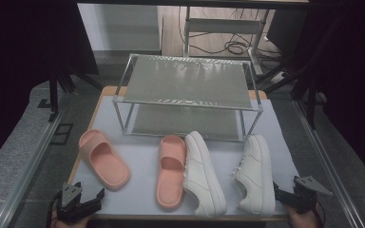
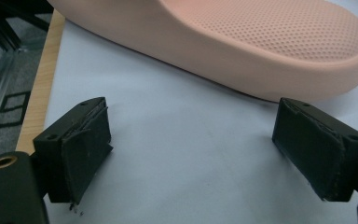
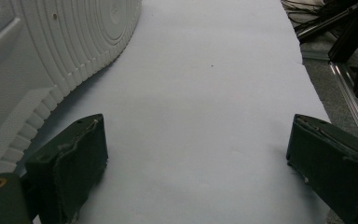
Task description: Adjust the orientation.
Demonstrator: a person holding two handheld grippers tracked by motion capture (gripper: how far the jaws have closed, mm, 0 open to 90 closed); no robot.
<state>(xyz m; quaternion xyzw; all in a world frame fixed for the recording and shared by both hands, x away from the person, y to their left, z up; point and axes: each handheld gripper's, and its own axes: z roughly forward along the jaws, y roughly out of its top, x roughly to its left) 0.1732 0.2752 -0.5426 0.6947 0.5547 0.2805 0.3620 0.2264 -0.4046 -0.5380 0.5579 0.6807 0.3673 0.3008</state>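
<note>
High view: left gripper [image 1: 91,200] is parked at the near left corner, jaws spread and empty, and the left slide [image 1: 103,158] is found just ahead and a bit right, long axis angled toward that gripper. Right gripper [image 1: 278,193], also spread and empty, is sat just beside the right sneaker [image 1: 256,174]. Everything's laid on a white mat [image 1: 138,199], with a metal rack [image 1: 185,85] behind and a dark room around.

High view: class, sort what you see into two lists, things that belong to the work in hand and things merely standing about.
Belonging to the work:
- left pink slipper, nearest the open left gripper
- right white sneaker, nearest the open right gripper
- the other pink slipper and the other white sneaker, probably
- two-tier rack, probably

Standing about:
- cables on the floor
- black stand legs
</note>
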